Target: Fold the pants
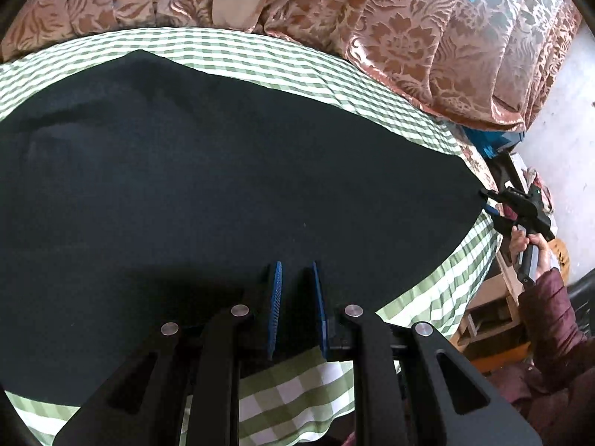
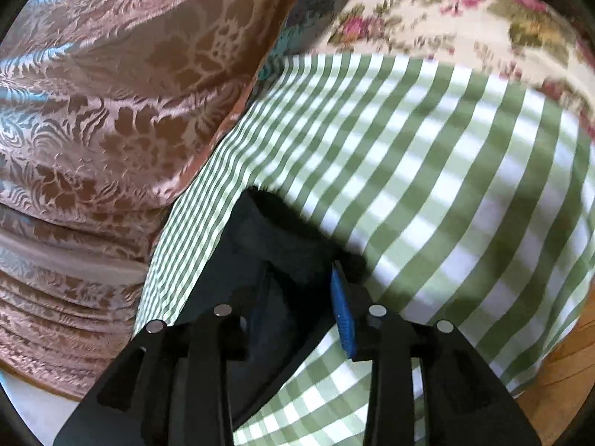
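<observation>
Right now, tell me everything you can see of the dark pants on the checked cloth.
The pants are plain, very dark, matte fabric, spread nearly flat over the green-and-white checked cloth, with a few soft creases at the left. The left hand-held gripper has a near edge between its blue pads. The right hand-held gripper sits at the far right end, where the fabric bunches between its fingers; whether the pads press on it there cannot be told.

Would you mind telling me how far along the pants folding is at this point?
Done: the pants lie smooth and flat on the checked cloth. In hand: the left gripper straddles their near edge; the right gripper sits open around a corner. Left: the folding over, apparently.
</observation>
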Available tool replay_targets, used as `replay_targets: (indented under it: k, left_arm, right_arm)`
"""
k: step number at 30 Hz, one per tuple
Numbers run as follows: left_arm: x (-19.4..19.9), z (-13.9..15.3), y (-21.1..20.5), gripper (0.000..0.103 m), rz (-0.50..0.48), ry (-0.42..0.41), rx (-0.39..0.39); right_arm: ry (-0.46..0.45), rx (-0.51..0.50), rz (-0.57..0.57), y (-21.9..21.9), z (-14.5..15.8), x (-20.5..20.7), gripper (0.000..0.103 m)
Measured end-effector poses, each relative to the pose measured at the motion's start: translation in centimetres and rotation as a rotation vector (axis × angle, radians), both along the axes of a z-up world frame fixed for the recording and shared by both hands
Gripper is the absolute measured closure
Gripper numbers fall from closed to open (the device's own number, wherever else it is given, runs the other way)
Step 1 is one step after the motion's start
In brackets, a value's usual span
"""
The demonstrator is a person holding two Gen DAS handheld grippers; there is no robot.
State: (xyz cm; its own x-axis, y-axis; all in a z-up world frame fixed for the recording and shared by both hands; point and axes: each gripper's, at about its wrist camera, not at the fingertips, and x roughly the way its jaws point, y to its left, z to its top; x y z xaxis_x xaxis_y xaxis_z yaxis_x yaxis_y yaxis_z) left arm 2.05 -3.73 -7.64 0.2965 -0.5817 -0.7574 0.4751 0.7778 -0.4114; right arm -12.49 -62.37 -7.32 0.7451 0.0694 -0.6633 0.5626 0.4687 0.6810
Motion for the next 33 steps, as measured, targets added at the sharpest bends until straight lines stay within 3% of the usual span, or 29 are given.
replay_targets:
  k: [1, 5, 8, 9, 11, 12, 16, 19, 24, 26, 28, 33]
  left_arm:
    - [-0.1, 0.1, 0.1, 0.088, -0.001, -0.003, -0.002]
    - [-0.8, 0.3, -0.6, 0.088, -0.043, -0.007, -0.009]
    - [-1.2, -0.3, -0.9, 0.088, -0.067, 0.005, 0.0]
    - [-1.3, -0.4, -0.8, 0.088, -0.064, 0.01, -0.003]
    - [-1.2, -0.5, -0.5, 0.088, -0.055, 0.018, -0.019]
    - [-1.2, -0.4, -0.5, 0.088, -0.051, 0.017, -0.022]
    - [-1.8, 0.3, -0.5, 0.088, -0.042, -0.026, -0.009]
    - [-1.7, 0.9, 0.4, 0.088, 0.009, -0.044, -0.033]
    - [-0.9, 2.1, 3.9, 0.088, 0.179, -0.086, -0.041]
    - [-0.6, 2.4, 5.8, 0.088, 0.254, -0.1, -0.024]
    - [-0.5, 2.6, 7.1, 0.088, 0.303, -0.119, -0.003]
    - [-0.6, 2.3, 9.5, 0.088, 0.356, -0.149, 0.066]
  right_arm:
    - [0.016, -0.012, -0.009, -0.1, 0.2, 0.1, 0.085]
    - [0.066, -0.095, -0.006, 0.3, 0.8, 0.7, 0.087]
    - [0.097, -0.083, -0.011, -0.1, -0.7, 0.7, 0.085]
    - [0.09, -0.083, -0.012, -0.1, -0.7, 0.6, 0.084]
    - [0.102, -0.11, -0.016, 0.2, 0.0, 0.5, 0.069]
    - [0.128, -0.142, -0.029, 0.4, 0.5, 0.2, 0.051]
    - [0.123, -0.249, -0.048, 1.7, 3.7, -0.6, 0.05]
    - [0.045, -0.233, 0.086, 4.6, 5.5, 1.0, 0.05]
    - [-0.047, -0.213, 0.475, 14.9, 6.9, 7.5, 0.049]
    - [-0.097, -0.154, 0.656, 20.0, 6.8, 10.6, 0.051]
    - [-0.141, -0.06, 0.825, 25.3, 6.5, 14.1, 0.069]
    - [-0.189, 0.098, 1.091, 35.4, 6.3, 21.2, 0.067]
